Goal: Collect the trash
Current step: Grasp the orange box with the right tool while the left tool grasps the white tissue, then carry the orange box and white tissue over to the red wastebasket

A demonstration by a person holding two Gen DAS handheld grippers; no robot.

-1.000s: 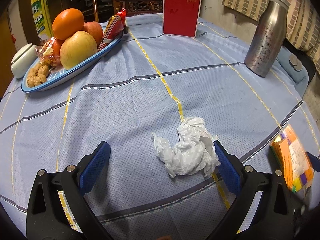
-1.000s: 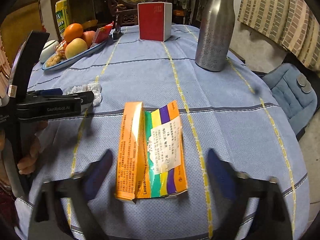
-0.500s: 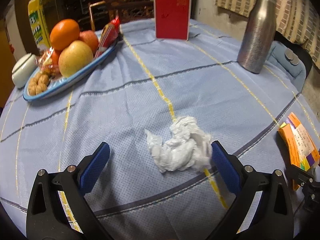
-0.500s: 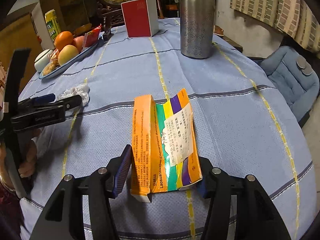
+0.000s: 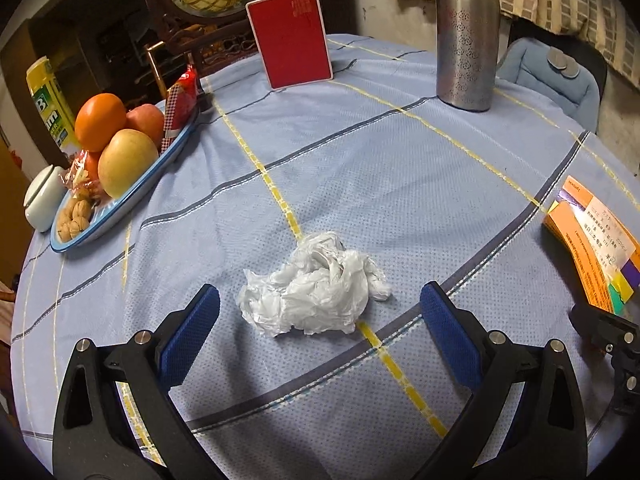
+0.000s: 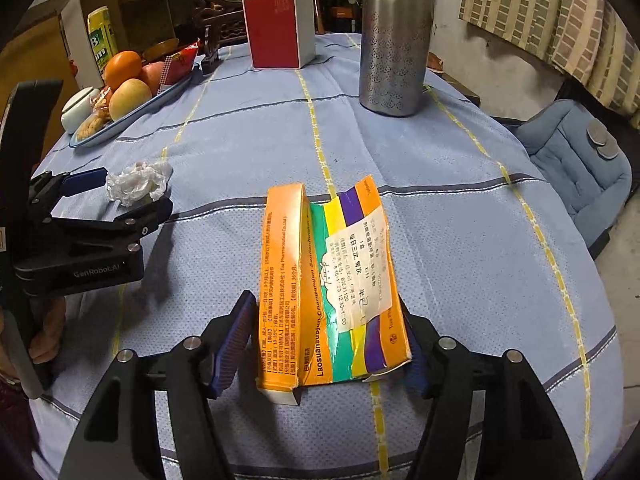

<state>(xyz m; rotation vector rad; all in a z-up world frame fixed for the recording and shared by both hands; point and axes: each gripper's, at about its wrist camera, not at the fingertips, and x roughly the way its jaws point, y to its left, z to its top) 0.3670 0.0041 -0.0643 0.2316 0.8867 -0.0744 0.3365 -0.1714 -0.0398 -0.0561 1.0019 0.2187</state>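
Note:
A crumpled white tissue (image 5: 316, 286) lies on the blue tablecloth between the wide-open jaws of my left gripper (image 5: 320, 312), touching neither pad; it also shows in the right wrist view (image 6: 138, 182). A flattened orange medicine box (image 6: 328, 286) lies between the jaws of my right gripper (image 6: 326, 338), whose blue pads are closed against its two long sides. The box rests on the cloth. The box also shows at the right edge of the left wrist view (image 5: 596, 240). The left gripper shows in the right wrist view (image 6: 120, 196).
A blue fruit plate (image 5: 120, 212) with oranges, apples and walnuts sits at the back left. A red box (image 5: 290, 38) and a steel flask (image 5: 466, 36) stand at the back. A white lidded pot (image 5: 42, 196) sits by the plate. A blue cushioned chair (image 6: 576, 164) is right.
My right gripper moved forward around the orange box and closed its pads against its sides. My left gripper shifted so the tissue sits centred between its open jaws.

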